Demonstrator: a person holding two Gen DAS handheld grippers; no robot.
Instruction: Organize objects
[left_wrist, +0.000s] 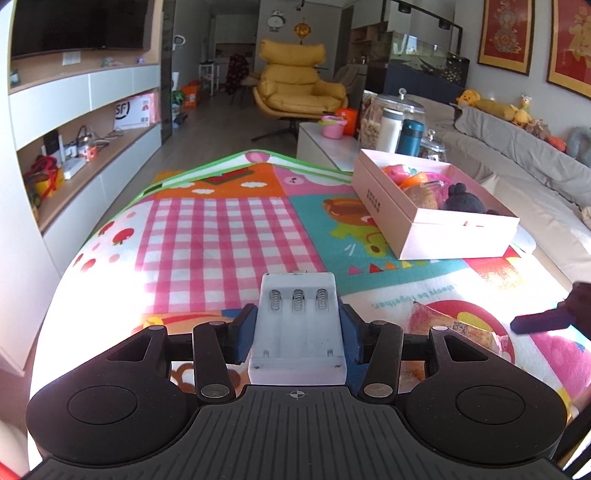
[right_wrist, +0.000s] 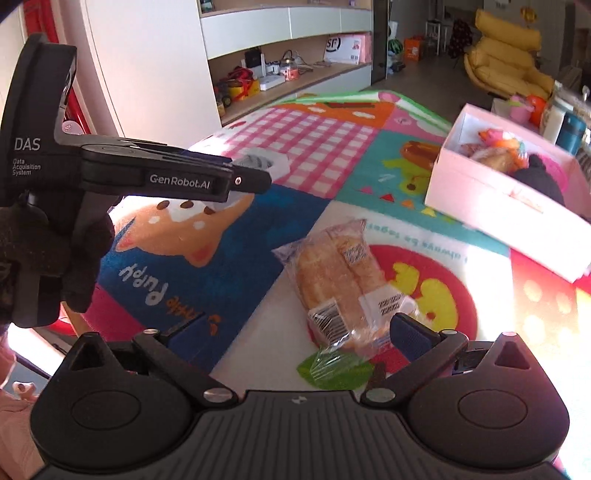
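Bright daylight, blown-out glare on the play mat (left_wrist: 221, 229), fisheye-bent edges, slight motion blur.

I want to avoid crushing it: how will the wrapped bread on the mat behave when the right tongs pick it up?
The wrapped bread looks soft, so it would probably squash under a firm squeeze. Its clear wrapper looks loose and glossy, so it may slip or crinkle between the open right tongs. It seems light for its size and could sag if held by one end.
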